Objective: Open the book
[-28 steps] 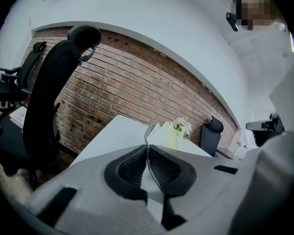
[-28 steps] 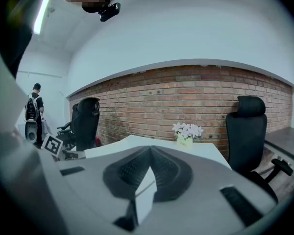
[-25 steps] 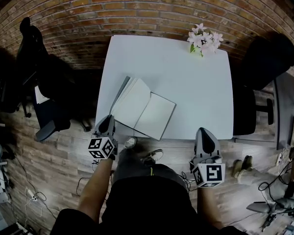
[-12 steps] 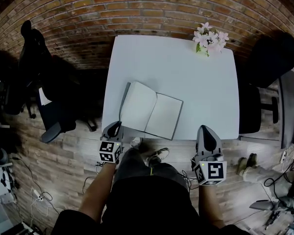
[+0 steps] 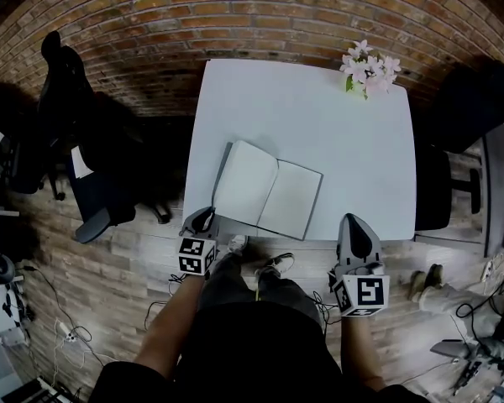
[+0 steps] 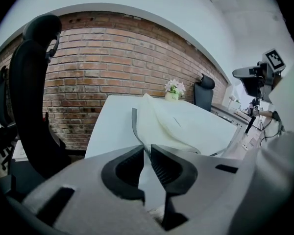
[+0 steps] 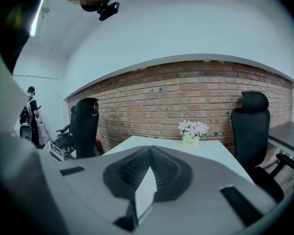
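The book point(image 5: 267, 190) lies open on the white table point(image 5: 319, 116), near its front edge, blank pages up. My left gripper point(image 5: 203, 217) sits at the book's front left corner. In the left gripper view the jaws stand almost together, and the dark edge of the cover point(image 6: 134, 119) runs down into the tips of my left gripper point(image 6: 147, 148); the pages point(image 6: 171, 124) bulge to the right. My right gripper point(image 5: 353, 223) hovers at the table's front edge, right of the book, touching nothing. In its own view the right gripper point(image 7: 149, 150) has its jaws together.
A small pot of pink flowers point(image 5: 370, 67) stands at the table's far right corner. Black office chairs flank the table, one at the left point(image 5: 67, 99) and one at the right point(image 5: 470, 99). A brick wall runs behind. The person's shoes point(image 5: 260, 267) are by the table's front edge.
The book's left half, raised a second ago, has come down and the book lies spread open. My left gripper has sunk and rolled at the book's corner. The right gripper has barely shifted.
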Available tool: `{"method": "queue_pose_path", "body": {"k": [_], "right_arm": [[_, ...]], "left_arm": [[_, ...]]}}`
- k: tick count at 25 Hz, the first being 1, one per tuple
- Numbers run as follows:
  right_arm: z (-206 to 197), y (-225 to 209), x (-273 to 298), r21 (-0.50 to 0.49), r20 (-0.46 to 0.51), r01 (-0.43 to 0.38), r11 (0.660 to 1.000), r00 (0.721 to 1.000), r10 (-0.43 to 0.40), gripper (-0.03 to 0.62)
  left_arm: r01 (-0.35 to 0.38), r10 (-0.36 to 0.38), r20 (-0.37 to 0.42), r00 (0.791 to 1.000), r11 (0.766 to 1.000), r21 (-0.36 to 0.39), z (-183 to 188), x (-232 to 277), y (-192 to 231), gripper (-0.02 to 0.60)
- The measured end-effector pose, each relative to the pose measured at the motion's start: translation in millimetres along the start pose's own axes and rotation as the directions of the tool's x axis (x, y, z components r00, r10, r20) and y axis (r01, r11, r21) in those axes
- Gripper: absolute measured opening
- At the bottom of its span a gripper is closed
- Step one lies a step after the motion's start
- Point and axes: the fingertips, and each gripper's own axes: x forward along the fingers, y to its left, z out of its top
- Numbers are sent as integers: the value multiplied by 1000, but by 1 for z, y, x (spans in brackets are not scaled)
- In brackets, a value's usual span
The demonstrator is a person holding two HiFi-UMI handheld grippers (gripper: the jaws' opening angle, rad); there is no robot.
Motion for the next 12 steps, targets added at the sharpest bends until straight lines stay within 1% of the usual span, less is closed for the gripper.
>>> {"method": "queue_pose_path", "body": {"k": [2, 4, 5, 6, 7, 8, 10, 12], "right_arm": [[-2, 2, 1, 3, -8, -4, 1000, 1000, 4, 11], [-3, 4, 1, 3, -11, -9, 1000, 1000, 9, 11], [-2, 5, 1, 3, -8, -10, 1000, 1000, 10, 12], [-1, 6, 2, 3, -1, -10, 1000, 1000, 10, 11], [1, 7, 1, 4, 7, -9, 1000, 1000, 9, 11], [3, 7, 1, 4, 17, -7, 1000, 1000, 7, 11], [6, 6, 1, 3, 31, -1, 1000, 1000, 1, 11], [6, 4, 0, 6, 30, 6, 1000, 1000, -6, 11]], "left_arm": [[-5, 5, -19, 1000, 1000, -1, -3, 1, 3, 51], [-18, 17, -35, 999, 1000, -17, -9, 2, 10, 71], [-30, 28, -39, 999, 999, -36, -12, 2, 16, 103], [-42, 39, -40, 998, 997, -57, -15, 0, 23, 164], [-51, 48, -40, 998, 996, -74, -17, -2, 30, 202], [-56, 53, -43, 998, 995, -78, -18, -4, 35, 213], [-50, 47, -51, 998, 997, -51, -16, -8, 39, 236], [-37, 36, -62, 997, 999, -18, -14, -8, 39, 244]]}}
